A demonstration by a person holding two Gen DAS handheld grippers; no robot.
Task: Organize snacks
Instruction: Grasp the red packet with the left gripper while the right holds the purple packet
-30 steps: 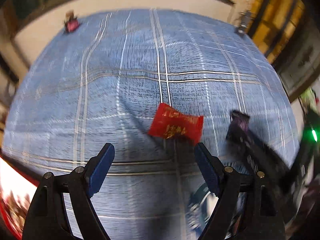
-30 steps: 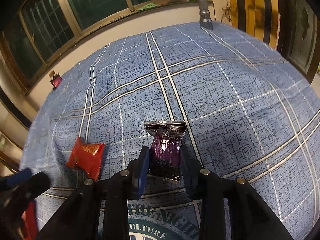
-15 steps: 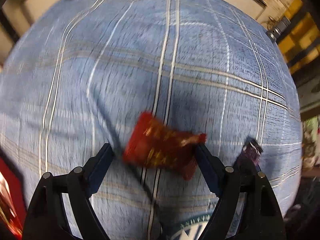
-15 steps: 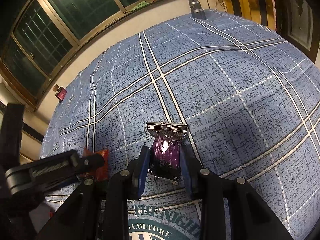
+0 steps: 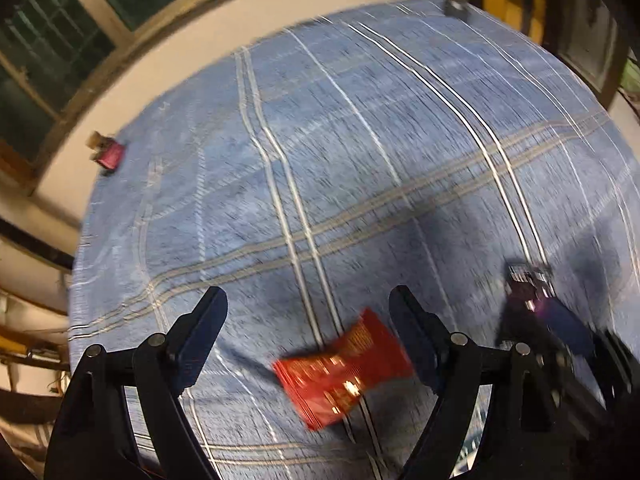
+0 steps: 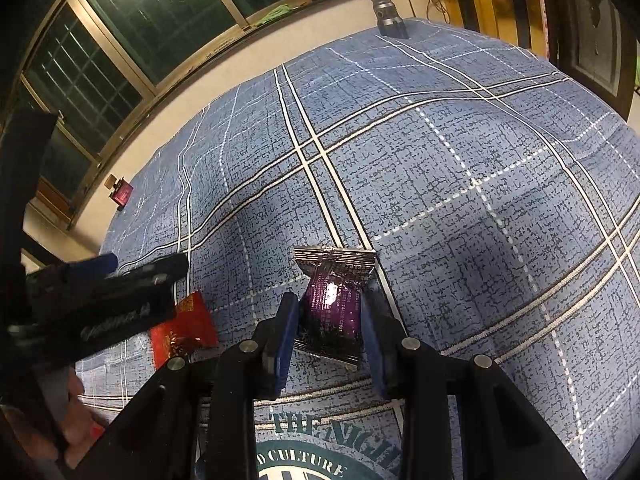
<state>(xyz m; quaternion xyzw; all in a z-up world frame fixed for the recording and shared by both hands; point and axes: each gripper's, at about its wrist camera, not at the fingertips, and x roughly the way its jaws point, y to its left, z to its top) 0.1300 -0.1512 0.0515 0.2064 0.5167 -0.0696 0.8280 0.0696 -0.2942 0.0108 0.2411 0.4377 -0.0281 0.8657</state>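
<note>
We note a blue plaid tablecloth (image 6: pixel 460 168) covering the work surface, with dark windows (image 6: pixel 160 4) and a pale sill beyond its far edge. A printed round emblem with lettering (image 6: pixel 320 452) sits on the cloth just below the right jaws.

Right gripper (image 6: pixel 330 316): jaws narrow, pads pressed on either side of a purple snack packet (image 6: pixel 332 308). The packet stands upright between the pads; its crimped silver top edge sticks out past the fingertips. In the left wrist view the same packet (image 5: pixel 528 292) and the right gripper (image 5: pixel 560 328) show blurred, well off to the right of the left jaws.

Left gripper (image 5: pixel 308 312): jaws wide apart, nothing clamped. A red snack packet (image 5: pixel 344 368) lies on the cloth between the two fingers, set back from the tips, tilted, and closer to the right finger; its right end sits just beside that finger, and we cannot tell through the blur whether they touch. In the right wrist view the left gripper (image 6: pixel 120 276) enters from the left edge, with the red packet (image 6: pixel 184 328) partly under it, to the left of the right jaws. Part of a hand (image 6: pixel 68 432) shows at the lower left corner.

Far ahead of both jaws: a small dark-red item (image 6: pixel 122 192) at the cloth's far left edge, too small to identify, and a grey flashlight (image 6: pixel 388 16) at the far right edge.
</note>
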